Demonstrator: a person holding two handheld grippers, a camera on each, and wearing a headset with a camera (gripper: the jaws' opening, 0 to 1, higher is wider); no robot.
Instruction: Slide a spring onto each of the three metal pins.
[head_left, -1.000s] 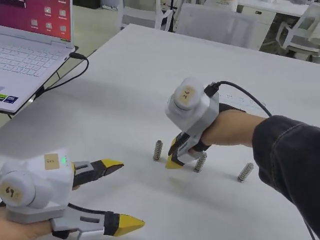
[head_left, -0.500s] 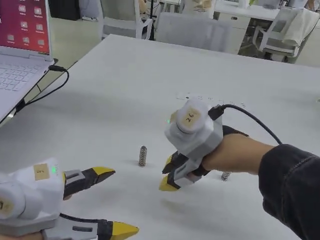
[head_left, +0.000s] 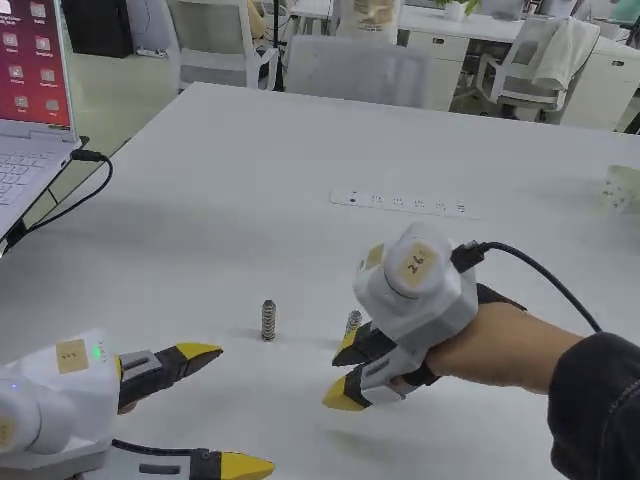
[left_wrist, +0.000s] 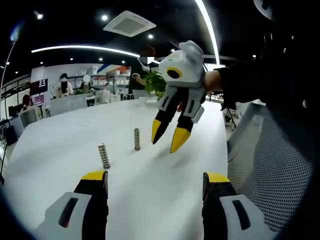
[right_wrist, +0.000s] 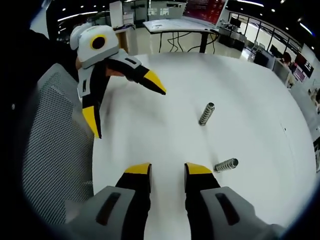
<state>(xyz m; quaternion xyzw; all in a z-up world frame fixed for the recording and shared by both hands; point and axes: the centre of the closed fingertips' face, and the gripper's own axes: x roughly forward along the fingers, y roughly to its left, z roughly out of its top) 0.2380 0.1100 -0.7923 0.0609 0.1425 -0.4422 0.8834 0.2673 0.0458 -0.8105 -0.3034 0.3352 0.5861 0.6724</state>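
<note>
Left gripper (head_left: 225, 408) low near the table (head_left: 230, 180) edge, jaws wide apart and empty, right gripper (head_left: 342, 378) with jaws only a little apart, holding nothing, one spring (head_left: 268, 320) upright between the grippers, second spring (head_left: 353, 322) just behind the right gripper.

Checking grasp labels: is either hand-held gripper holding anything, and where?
Nothing is held. The left hand-held gripper has its jaws wide apart and empty. The right hand-held gripper shows a narrow, empty gap, and the nearest spring sits clear of its jaws.
</note>
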